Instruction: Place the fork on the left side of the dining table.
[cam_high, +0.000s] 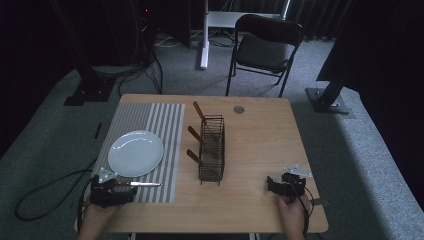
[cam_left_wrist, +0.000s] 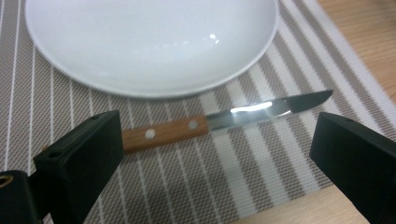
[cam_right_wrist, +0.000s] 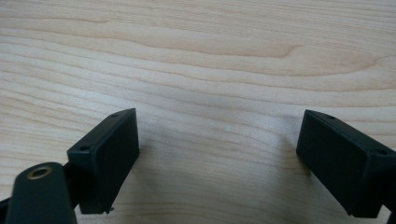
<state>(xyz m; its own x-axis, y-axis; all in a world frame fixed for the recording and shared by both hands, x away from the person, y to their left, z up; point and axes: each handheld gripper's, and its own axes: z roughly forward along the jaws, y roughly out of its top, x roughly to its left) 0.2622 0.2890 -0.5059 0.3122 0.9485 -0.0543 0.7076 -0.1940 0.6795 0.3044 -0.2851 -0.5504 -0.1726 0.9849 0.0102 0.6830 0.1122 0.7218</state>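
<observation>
A knife (cam_left_wrist: 210, 122) with a wooden handle and steel blade lies flat on the striped placemat (cam_left_wrist: 187, 186), just in front of a white plate (cam_left_wrist: 149, 42). My left gripper (cam_left_wrist: 222, 140) is open, with one jaw on each side of the knife; the handle's end is hidden behind the left jaw. From above, the knife (cam_high: 137, 184) lies below the plate (cam_high: 136, 153), blade pointing right, and the left gripper (cam_high: 122, 192) sits at its handle end. My right gripper (cam_right_wrist: 219, 135) is open over bare wood and rests at the table's front right (cam_high: 275, 186).
A black wire rack (cam_high: 211, 150) stands mid-table with three wooden-handled utensils (cam_high: 194, 134) leaning out to its left. A small grey disc (cam_high: 239, 109) is set in the table's far edge. A dark chair (cam_high: 265, 45) stands beyond the table.
</observation>
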